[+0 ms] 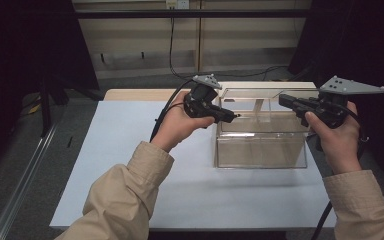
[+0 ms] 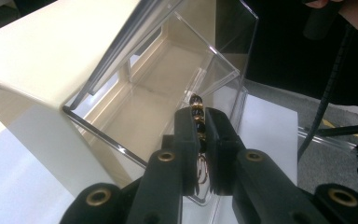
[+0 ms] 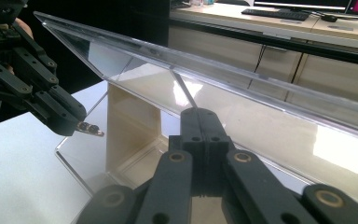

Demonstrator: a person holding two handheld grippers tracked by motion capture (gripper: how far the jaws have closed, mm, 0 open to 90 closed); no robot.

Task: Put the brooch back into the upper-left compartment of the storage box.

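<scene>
A clear plastic box (image 1: 260,150) stands on the right half of the white table (image 1: 130,150), its clear lid (image 3: 270,93) tilted up. My right gripper (image 1: 284,99) is shut on the lid's edge at the box's upper right, and its jaws (image 3: 199,114) meet at the pane. My left gripper (image 1: 231,116) hovers over the box's left end, shut on a short strand of black and gold beads (image 2: 196,111). The strand's tip sticks out past the jaws over the open interior (image 2: 140,107). The left gripper and beads (image 3: 91,129) also appear at the left in the right gripper view.
A cream panel (image 2: 51,51) lies along the box's back side. Pale cabinets and hanging cables (image 1: 172,45) stand behind the table. A metal rail (image 1: 20,185) runs along the floor at the left. The table's left half is bare white surface.
</scene>
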